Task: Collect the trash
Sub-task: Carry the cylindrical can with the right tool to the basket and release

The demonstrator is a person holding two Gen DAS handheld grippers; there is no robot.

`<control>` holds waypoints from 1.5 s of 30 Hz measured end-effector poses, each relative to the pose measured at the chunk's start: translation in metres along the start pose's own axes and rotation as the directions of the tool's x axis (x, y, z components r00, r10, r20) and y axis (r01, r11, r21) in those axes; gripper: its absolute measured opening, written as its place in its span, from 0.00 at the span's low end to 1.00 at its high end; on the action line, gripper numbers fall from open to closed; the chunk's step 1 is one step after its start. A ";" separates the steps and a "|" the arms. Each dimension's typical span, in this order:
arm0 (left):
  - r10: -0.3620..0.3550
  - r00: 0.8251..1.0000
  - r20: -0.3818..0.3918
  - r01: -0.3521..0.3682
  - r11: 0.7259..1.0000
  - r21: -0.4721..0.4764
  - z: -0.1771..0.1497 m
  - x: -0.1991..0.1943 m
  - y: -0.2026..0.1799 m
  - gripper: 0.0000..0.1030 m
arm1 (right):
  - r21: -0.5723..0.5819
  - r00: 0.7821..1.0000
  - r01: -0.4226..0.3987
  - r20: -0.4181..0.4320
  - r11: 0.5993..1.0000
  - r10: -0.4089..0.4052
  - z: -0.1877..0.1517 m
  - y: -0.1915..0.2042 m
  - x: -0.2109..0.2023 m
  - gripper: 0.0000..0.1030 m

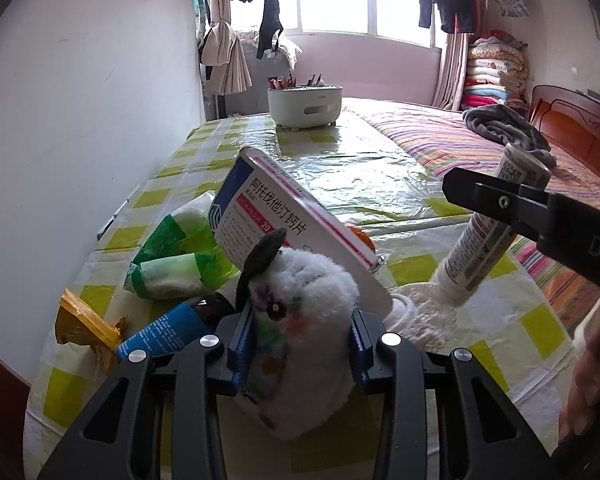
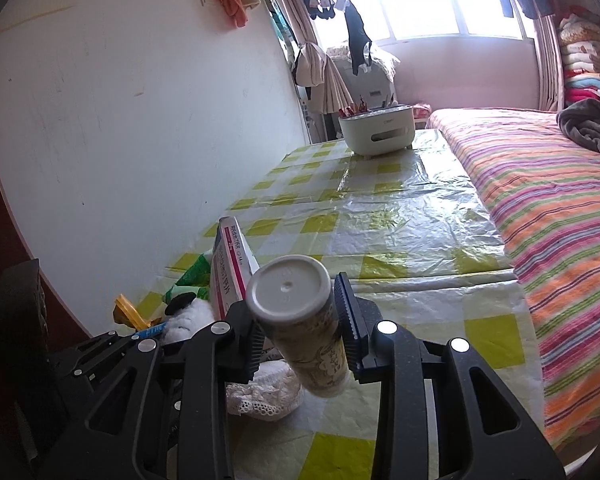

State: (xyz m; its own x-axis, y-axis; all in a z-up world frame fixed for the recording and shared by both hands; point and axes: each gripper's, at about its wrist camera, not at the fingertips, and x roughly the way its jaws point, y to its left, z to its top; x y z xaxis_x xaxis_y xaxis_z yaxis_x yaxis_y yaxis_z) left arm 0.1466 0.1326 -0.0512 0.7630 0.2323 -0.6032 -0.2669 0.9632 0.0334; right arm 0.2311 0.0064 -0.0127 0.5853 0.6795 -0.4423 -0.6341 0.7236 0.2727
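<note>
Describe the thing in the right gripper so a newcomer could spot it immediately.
Start at the yellow-checked table beside the striped bed. At its near end, the right gripper is shut on a cylindrical bottle, held tilted above the cloth. Unlike the flat medicine box alongside, it is round, with a grey cap.
</note>
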 end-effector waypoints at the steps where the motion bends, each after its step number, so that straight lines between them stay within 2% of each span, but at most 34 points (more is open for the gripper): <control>1: -0.005 1.000 0.004 0.005 1.000 0.000 0.000 -0.001 0.000 0.36 | 0.000 1.000 0.004 0.002 1.000 -0.004 0.000 0.000 -0.002 0.30; 11: 0.004 0.999 0.038 -0.002 0.999 -0.051 0.004 -0.008 0.006 0.36 | -0.005 0.997 -0.031 0.073 0.999 0.032 0.003 0.017 -0.043 0.29; 24: 0.014 0.996 0.087 -0.010 0.999 -0.052 0.010 -0.005 -0.019 0.36 | 0.040 0.981 -0.097 0.171 0.994 0.089 0.016 -0.008 -0.095 0.29; 30: 0.027 0.993 0.113 -0.025 1.000 -0.019 0.012 -0.005 -0.034 0.36 | 0.039 0.980 -0.121 0.162 0.992 0.113 0.011 -0.014 -0.100 0.29; 37: 0.001 0.992 0.127 0.002 1.000 -0.026 0.013 -0.012 -0.036 0.36 | 0.051 0.982 -0.120 0.154 0.991 0.111 0.007 -0.020 -0.104 0.29; 45: -0.045 0.992 0.115 0.048 0.998 -0.031 0.010 -0.021 -0.034 0.36 | 0.062 0.987 -0.069 0.147 0.996 0.060 0.006 -0.026 -0.108 0.29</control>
State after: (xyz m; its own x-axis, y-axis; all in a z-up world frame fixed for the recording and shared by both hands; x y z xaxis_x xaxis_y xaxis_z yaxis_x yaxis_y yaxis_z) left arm 0.1458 0.0963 -0.0315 0.8368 0.2032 -0.5085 -0.2478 0.9686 -0.0207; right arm 0.1880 -0.0848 0.0331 0.6143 0.7318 -0.2952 -0.6407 0.6809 0.3548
